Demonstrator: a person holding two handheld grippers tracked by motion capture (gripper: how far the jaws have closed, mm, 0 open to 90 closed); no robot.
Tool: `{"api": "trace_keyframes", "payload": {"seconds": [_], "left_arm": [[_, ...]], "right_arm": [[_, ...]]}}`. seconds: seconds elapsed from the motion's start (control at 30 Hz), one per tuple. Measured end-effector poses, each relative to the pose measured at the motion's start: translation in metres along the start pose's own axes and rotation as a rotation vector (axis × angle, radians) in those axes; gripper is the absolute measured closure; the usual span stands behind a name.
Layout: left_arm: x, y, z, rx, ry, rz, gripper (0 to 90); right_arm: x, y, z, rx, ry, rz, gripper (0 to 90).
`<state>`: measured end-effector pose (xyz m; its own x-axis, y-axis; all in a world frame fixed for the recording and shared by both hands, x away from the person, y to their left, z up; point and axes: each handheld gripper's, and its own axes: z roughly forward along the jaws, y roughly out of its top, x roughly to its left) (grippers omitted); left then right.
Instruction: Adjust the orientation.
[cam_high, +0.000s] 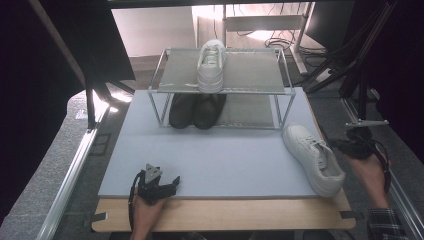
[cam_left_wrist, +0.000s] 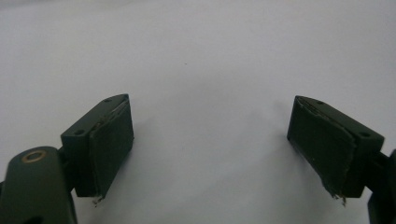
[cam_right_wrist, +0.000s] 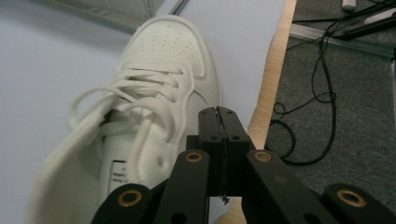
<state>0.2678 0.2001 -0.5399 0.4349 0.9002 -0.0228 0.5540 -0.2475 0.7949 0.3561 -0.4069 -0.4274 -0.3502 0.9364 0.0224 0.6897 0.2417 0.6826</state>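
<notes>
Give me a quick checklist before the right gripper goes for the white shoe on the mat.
1. Right gripper open for a grasp: not ok, jaws shut together.
2. White shoe upright on the mat: ok.
3. Right gripper beside the shoe, apart from it: ok.
4. Space on the rack's top shelf next to the other white shoe: ok.
5. Left gripper open over bare mat: ok.
</notes>
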Motion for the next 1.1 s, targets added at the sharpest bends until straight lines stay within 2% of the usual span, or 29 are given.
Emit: {"api": "trace_keyframes", "payload": {"seconds": [0.2,0.33,0.5,0.67,1.1], "left_arm": [[0.0,0.0,0.0,0.0,0.0,0.0,14.3],[0.0,0.0,0.0,0.0,0.0,0.0,14.3],[0.0,0.0,0.0,0.0,0.001,0.0,14.3],[0.0,0.0,0.0,0.0,0.001,0.0,14.3],[0.0,0.0,0.0,0.0,0.001,0.0,14.3]], "right_arm": [[-0.01,-0.004,0.018,0.045,0.019,0.019,89.7],[-0.01,-0.007,0.024,0.052,0.057,0.032,89.8],[-0.003,-0.008,0.025,0.047,0.048,0.024,89.9],[0.003,-0.008,0.026,0.046,0.069,0.025,89.9],[0.038,-0.002,0.034,0.051,0.131,-0.031,89.9]]}}
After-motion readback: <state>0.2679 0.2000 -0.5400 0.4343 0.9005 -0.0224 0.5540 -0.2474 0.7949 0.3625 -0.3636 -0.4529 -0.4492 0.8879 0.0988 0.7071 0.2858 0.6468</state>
